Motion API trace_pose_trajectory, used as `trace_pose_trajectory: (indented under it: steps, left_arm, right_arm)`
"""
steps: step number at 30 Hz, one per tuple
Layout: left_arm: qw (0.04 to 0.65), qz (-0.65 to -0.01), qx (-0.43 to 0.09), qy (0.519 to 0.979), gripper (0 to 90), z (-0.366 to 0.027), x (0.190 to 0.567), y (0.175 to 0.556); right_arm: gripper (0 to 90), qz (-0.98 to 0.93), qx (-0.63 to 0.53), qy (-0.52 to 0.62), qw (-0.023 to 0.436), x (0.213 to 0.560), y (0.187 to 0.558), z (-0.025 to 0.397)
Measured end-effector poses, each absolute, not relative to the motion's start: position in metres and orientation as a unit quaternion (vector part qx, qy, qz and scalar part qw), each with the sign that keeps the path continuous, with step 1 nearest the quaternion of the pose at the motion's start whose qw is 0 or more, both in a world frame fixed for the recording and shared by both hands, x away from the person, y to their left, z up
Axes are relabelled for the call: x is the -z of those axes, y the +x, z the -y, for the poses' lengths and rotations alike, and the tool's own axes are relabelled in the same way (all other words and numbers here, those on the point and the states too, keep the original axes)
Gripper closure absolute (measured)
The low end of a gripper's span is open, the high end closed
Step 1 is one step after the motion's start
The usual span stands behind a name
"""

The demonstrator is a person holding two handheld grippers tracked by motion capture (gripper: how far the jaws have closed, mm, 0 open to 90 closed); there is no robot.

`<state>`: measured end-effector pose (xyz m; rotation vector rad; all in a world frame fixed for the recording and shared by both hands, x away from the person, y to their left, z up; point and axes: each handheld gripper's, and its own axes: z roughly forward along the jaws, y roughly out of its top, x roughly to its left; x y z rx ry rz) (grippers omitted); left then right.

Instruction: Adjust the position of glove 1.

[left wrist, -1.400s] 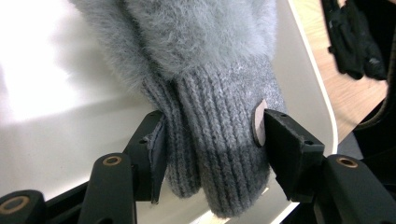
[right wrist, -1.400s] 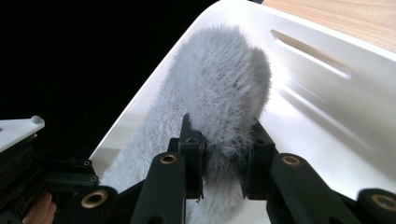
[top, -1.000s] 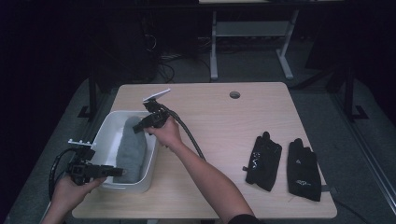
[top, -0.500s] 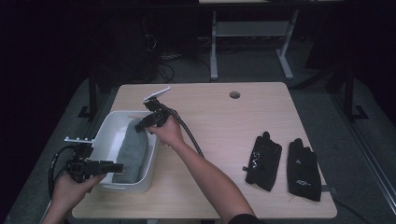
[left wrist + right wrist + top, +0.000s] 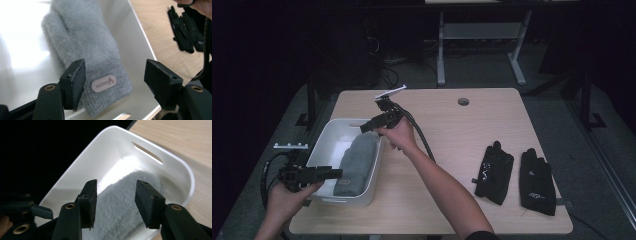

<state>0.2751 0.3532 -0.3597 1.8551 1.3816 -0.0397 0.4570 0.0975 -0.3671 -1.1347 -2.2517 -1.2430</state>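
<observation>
Grey fluffy knitted mitten [image 5: 354, 162] is lying inside the white rectangular plastic bin [image 5: 373, 172], which is sitting on the left part of the light wooden bench [image 5: 452, 130]. In the left gripper view the mitten [image 5: 85, 57] is showing a ribbed cuff with a small oval pink label [image 5: 103, 83], the cuff pointing toward the bin's near end. The left tool [image 5: 332, 173] is hovering over the near rim of the bin, its jaws standing wide apart and holding nothing; in its own view the left tool [image 5: 113, 85] is looking down at the cuff, with the mitten below it and not touched. The right tool [image 5: 368, 126] is hanging above the far end of the bin, near the right wall, its jaws also parted and holding nothing. In the right gripper view the right tool [image 5: 113, 202] is looking down on the fuzzy fingertip end of the mitten [image 5: 125, 202] and the slotted handle in the bin's end wall [image 5: 147, 152]. Two black gloves [image 5: 517, 175] are lying side by side on the right part of the bench, well apart from the bin.
</observation>
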Motion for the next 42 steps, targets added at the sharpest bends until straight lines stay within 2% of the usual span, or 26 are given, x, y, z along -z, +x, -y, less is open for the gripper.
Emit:
trace_pose_trajectory:
  steps: [22, 42]
  left_arm:
    - [0.446, -0.512, 0.022, 0.734, 24.1, -0.318, 0.334, 0.285]
    - [0.453, -0.479, 0.047, 0.750, 20.9, -0.267, 0.328, 0.298]
  right_arm:
    - [44.5, 0.760, 0.483, -0.393, 0.185, 0.346, 0.455, -0.046]
    - [39.4, 0.745, 0.499, -0.407, 0.177, 0.342, 0.450, 0.013]
